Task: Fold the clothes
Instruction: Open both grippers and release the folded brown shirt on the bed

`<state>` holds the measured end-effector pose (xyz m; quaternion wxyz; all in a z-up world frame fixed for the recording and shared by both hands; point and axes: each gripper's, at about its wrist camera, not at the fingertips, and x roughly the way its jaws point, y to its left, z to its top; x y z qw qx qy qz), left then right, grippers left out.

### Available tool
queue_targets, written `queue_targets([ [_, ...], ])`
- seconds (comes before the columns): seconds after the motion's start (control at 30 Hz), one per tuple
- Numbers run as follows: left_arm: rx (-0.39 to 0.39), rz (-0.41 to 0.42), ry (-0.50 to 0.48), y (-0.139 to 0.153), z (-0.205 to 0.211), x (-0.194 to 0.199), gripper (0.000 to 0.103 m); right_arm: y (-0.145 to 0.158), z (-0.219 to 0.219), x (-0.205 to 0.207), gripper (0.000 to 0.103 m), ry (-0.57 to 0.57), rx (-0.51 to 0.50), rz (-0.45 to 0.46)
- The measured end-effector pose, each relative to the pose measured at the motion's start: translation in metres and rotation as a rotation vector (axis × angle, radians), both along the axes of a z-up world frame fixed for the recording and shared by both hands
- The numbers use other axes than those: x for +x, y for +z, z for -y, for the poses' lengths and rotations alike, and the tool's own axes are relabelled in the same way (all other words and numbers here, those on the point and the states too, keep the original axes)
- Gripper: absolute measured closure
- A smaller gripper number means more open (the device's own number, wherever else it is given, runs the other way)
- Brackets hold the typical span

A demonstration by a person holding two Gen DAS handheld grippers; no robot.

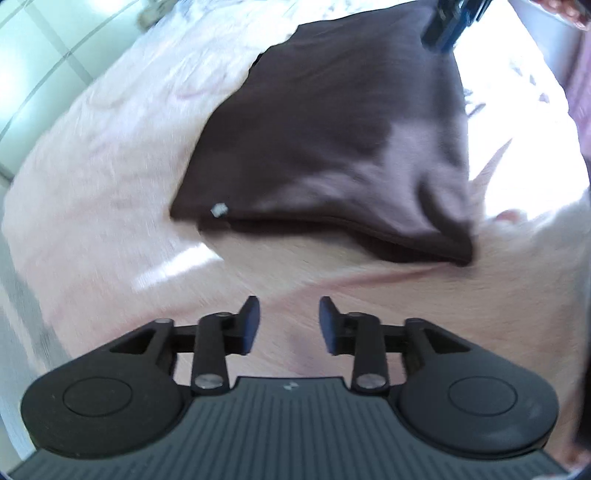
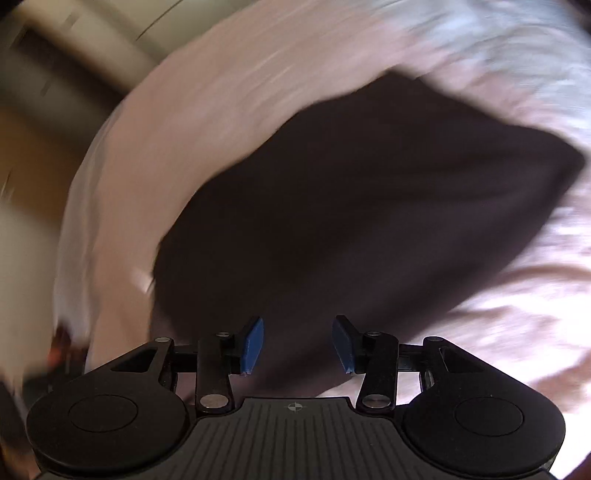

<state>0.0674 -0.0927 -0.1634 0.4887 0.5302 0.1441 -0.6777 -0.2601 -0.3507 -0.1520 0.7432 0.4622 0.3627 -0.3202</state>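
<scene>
A dark brown garment point(image 1: 332, 147) lies folded into a rough rectangle on a pink bedspread point(image 1: 110, 166), with a small white tag point(image 1: 218, 209) near its front left corner. My left gripper point(image 1: 289, 321) is open and empty, above the bedspread just short of the garment's near edge. The other gripper's dark body point(image 1: 448, 22) shows at the garment's far right corner. In the right wrist view the garment point(image 2: 369, 206) fills the middle, blurred. My right gripper point(image 2: 298, 343) is open and empty, over the garment's near edge.
Pale tiled floor point(image 1: 33, 55) lies beyond the bed's left edge. A bright sunlit patch point(image 1: 517, 122) covers the bedspread right of the garment. In the right wrist view, blurred brown and grey furniture or floor point(image 2: 44, 92) lies past the bed point(image 2: 147, 155) at the left.
</scene>
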Motion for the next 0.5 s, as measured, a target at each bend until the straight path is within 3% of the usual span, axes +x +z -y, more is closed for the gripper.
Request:
queue_targets([
  [0.07, -0.023, 0.029, -0.069, -0.003, 0.013, 0.008, 0.064, -0.003, -0.012, 0.027, 0.057, 0.107, -0.026, -0.031],
  [0.17, -0.039, 0.047, -0.156, -0.006, 0.03, 0.014, 0.048, -0.008, -0.03, 0.066, 0.057, 0.263, -0.067, -0.077],
  [0.33, -0.03, 0.083, -0.274, -0.006, 0.052, 0.011, 0.027, 0.001, -0.028, 0.072, 0.056, 0.196, -0.142, -0.222],
  [0.37, -0.027, 0.084, -0.285, -0.007, 0.056, 0.011, 0.025, 0.002, -0.027, 0.069, 0.053, 0.174, -0.143, -0.234],
  [0.4, -0.024, 0.083, -0.296, -0.008, 0.059, 0.01, 0.023, 0.004, -0.025, 0.066, 0.039, 0.152, -0.144, -0.246],
  [0.47, -0.008, 0.079, -0.325, -0.009, 0.063, 0.01, 0.022, 0.006, -0.023, 0.06, 0.021, 0.12, -0.142, -0.249],
  [0.5, -0.007, 0.092, -0.343, -0.009, 0.063, 0.009, 0.021, 0.007, -0.024, 0.057, 0.02, 0.111, -0.139, -0.245],
])
